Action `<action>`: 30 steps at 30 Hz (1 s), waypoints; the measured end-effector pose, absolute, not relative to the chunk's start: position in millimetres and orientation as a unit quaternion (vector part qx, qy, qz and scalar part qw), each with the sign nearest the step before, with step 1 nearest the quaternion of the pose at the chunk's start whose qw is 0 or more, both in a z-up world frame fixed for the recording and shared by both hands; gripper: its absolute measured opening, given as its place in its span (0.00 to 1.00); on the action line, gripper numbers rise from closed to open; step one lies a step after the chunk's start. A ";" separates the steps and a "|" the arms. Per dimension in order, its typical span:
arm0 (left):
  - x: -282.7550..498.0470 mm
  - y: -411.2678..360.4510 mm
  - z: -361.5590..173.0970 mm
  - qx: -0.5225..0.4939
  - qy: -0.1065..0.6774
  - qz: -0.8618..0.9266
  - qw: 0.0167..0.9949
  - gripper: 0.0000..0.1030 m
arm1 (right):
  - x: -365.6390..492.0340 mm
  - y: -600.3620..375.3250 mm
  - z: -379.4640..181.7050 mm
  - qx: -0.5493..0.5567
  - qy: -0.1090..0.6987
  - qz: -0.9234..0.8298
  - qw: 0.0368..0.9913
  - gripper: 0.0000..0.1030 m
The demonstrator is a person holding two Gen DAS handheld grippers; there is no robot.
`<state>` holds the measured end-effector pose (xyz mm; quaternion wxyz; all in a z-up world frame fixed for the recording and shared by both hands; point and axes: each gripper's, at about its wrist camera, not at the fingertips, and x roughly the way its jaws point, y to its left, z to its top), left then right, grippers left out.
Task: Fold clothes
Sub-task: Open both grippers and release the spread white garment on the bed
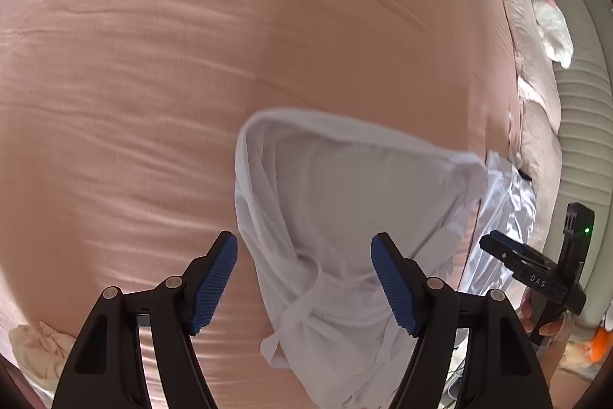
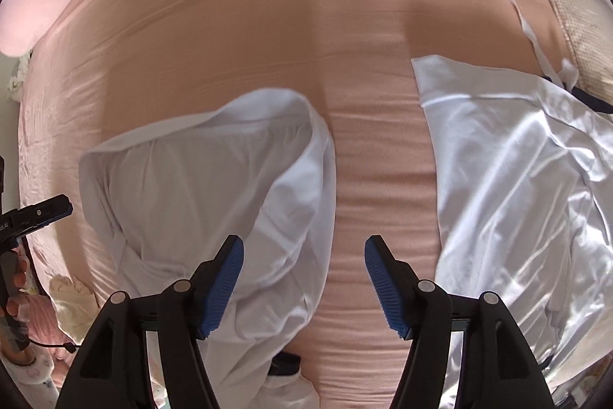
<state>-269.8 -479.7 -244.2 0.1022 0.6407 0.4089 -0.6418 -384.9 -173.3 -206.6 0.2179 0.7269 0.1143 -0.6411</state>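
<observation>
Two tools, the left tool (image 1: 304, 284) and right tool (image 2: 304, 284), hang with jaws apart, gripping nothing, above the white garment (image 2: 214, 186) lying folded on the pink bed (image 2: 268, 25). One fold looks finished; next, regrasp an edge.

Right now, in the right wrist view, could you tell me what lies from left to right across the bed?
Other hand's black tool → folded white garment → bare strip of pink bedsheet → shiny, crumpled white cloth.

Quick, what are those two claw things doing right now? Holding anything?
Left gripper: open, holding nothing; the folded white garment lies below it.
Right gripper: open, holding nothing, over the pink sheet.
</observation>
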 end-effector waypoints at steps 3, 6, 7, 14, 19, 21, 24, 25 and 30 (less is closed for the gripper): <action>-238.5 -466.5 -243.3 0.642 0.398 -0.648 0.100 0.69 | -364.4 -174.0 -195.0 0.719 0.138 -0.643 0.224 0.63; -227.5 -435.3 -242.4 0.648 0.382 -0.652 0.097 0.69 | -345.6 -173.8 -183.9 0.714 0.156 -0.643 0.229 0.63; -224.8 -431.0 -240.8 0.647 0.380 -0.654 0.097 0.69 | -342.6 -174.8 -180.4 0.712 0.159 -0.643 0.232 0.63; -195.7 -405.2 -224.9 0.635 0.381 -0.666 0.093 0.69 | -323.4 -151.4 -167.8 0.695 0.170 -0.654 0.248 0.63; -181.6 -387.3 -207.2 0.628 0.363 -0.683 0.081 0.69 | -297.2 -147.9 -170.1 0.679 0.181 -0.666 0.252 0.63; -176.0 -375.9 -207.4 0.623 0.363 -0.689 0.074 0.69 | -283.6 -147.0 -172.7 0.672 0.189 -0.670 0.254 0.63; -166.9 -355.8 -211.1 0.627 0.357 -0.690 0.062 0.69 | -263.1 -143.0 -174.5 0.665 0.199 -0.675 0.251 0.63; -164.0 -348.4 -211.0 0.629 0.349 -0.693 0.055 0.69 | -256.9 -141.8 -176.1 0.663 0.203 -0.675 0.250 0.63; -148.1 -315.9 -207.4 0.629 0.307 -0.714 0.029 0.69 | -223.0 -125.7 -171.5 0.647 0.203 -0.687 0.262 0.63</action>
